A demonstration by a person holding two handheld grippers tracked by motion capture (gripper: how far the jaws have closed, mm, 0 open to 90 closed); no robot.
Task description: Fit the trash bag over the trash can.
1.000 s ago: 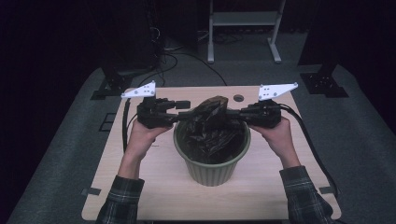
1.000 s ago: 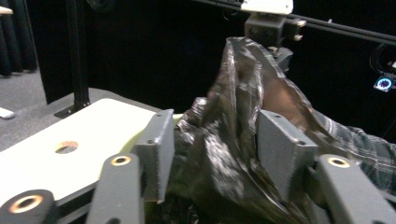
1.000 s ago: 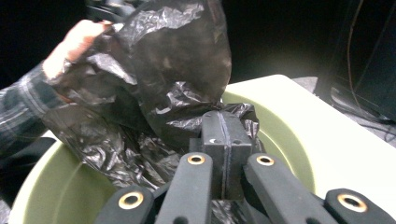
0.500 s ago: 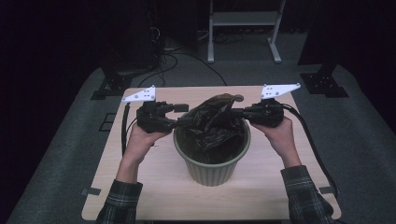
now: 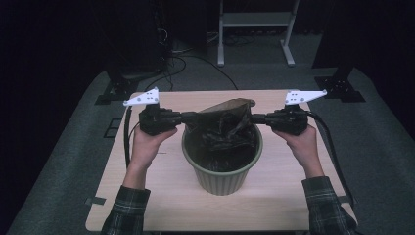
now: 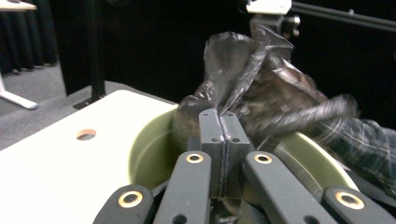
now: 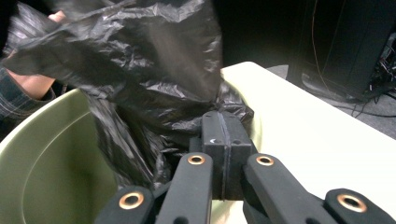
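Crumpled black plastic bag [image 5: 222,125], glossy, creased, stretched above green bin [image 5: 222,171]

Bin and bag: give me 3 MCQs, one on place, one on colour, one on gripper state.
1. Where does the green bin stand?
A. on the floor
B. on the table, between the person's two hands
C. on the metal stand at the back

2. What colour is the plastic bag?
A. white
B. blue
C. black

3. How do the left gripper and the right gripper stand?
A. both shut on the bag
B. both open, clear of the bag
C. left open, right shut

Key:
1 B, the high view shows it on the table between the hands.
2 C, dark crinkled film in every view.
3 A, each gripper view shows jaws pressed together with film pinched.
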